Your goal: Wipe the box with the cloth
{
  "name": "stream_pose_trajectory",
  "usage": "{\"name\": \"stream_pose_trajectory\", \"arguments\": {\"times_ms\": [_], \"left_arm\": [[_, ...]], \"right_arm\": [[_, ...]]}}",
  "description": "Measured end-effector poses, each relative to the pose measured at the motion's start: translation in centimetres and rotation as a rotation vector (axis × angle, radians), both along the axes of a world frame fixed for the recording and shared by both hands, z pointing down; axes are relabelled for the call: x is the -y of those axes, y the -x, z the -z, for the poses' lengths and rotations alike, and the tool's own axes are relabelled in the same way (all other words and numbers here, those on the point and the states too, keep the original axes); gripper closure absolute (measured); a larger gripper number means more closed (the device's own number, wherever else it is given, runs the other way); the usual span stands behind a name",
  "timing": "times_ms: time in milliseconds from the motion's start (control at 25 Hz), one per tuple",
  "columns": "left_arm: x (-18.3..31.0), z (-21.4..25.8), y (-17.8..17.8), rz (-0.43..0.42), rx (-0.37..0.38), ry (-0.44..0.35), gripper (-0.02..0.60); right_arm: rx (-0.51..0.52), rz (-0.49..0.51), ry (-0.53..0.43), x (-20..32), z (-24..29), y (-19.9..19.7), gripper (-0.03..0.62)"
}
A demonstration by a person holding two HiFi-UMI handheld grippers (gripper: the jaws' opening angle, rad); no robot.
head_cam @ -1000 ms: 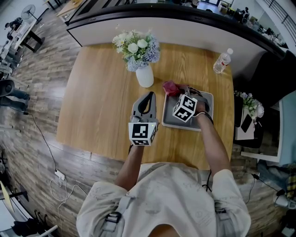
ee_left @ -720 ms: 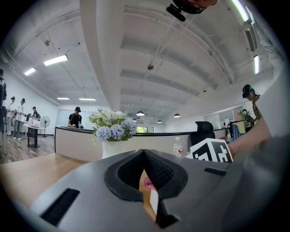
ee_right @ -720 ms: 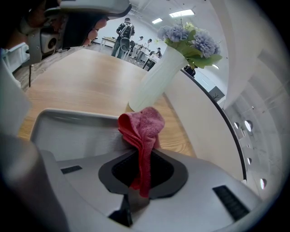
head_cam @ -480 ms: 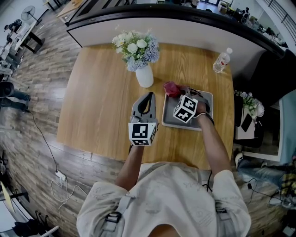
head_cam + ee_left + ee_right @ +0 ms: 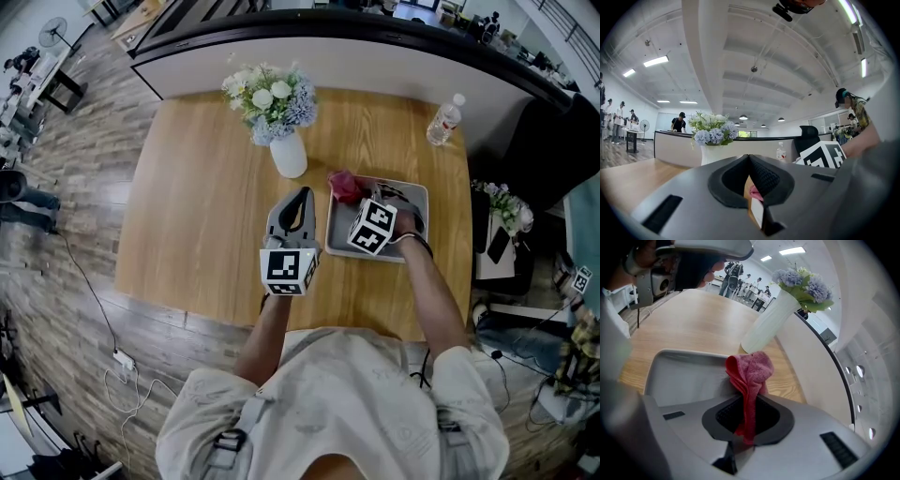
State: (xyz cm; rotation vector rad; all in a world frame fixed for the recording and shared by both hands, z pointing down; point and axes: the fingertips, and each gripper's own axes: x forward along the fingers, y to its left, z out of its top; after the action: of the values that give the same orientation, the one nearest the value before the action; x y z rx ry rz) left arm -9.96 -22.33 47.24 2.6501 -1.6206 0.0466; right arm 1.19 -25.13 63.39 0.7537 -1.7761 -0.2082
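Note:
A shallow grey box lies on the wooden table to my right. A red cloth hangs over the box's far left corner. My right gripper is shut on it. In the right gripper view the cloth bunches up past the shut jaws of the right gripper, above the box's grey floor. My left gripper rests left of the box, shut and holding nothing. The left gripper points toward the vase.
A white vase of flowers stands just beyond the box's left corner, close to the cloth. A water bottle stands at the table's far right. A counter runs behind the table. The vase also shows in the right gripper view.
My right gripper and the cloth have shifted slightly left and toward me over the box. The left gripper has stayed where it was.

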Motion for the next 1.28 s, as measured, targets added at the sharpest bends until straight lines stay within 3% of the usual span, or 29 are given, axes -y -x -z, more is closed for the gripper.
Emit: {"name": "stream_pose_trajectory", "arguments": {"times_ms": [1280], "left_arm": [[-0.4,-1.1,-1.3,-0.022,-0.003,0.022,0.568]], "right_arm": [[-0.006,-0.019,0.09,-4.8,0.4,-0.1,0.531]]}}
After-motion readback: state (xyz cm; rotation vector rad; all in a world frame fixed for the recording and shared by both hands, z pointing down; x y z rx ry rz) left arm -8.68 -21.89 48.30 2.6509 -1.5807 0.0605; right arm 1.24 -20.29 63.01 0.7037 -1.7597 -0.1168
